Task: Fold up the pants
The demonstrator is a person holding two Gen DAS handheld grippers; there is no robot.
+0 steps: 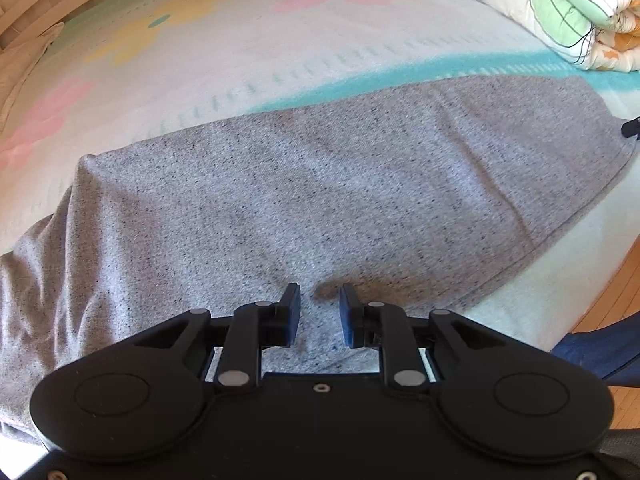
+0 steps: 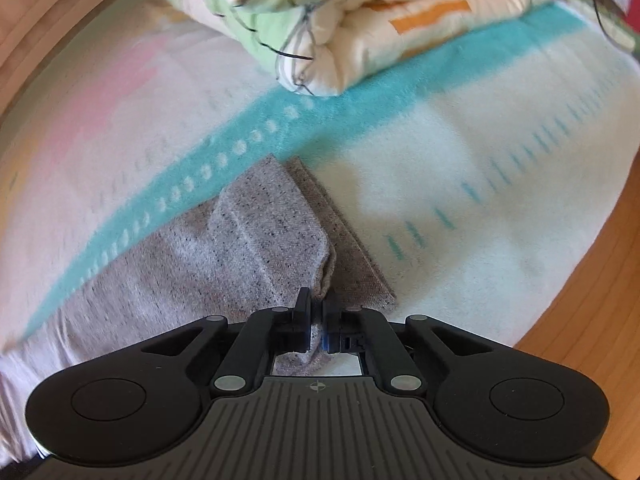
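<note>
right gripper pinched shut on lifted hem corner of grey speckled knit pants, left gripper parted over the fabric, pants lying lengthwise left-right on fuzzy pastel blanket, puffy folded quilt beyond

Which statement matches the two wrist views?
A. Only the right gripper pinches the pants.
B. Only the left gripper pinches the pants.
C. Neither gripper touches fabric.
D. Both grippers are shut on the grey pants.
A: the right gripper is closed on a fold of the grey pants, while the left gripper is open with nothing between its jaws.

black tongs, blue pads, silver pivot pins
</note>
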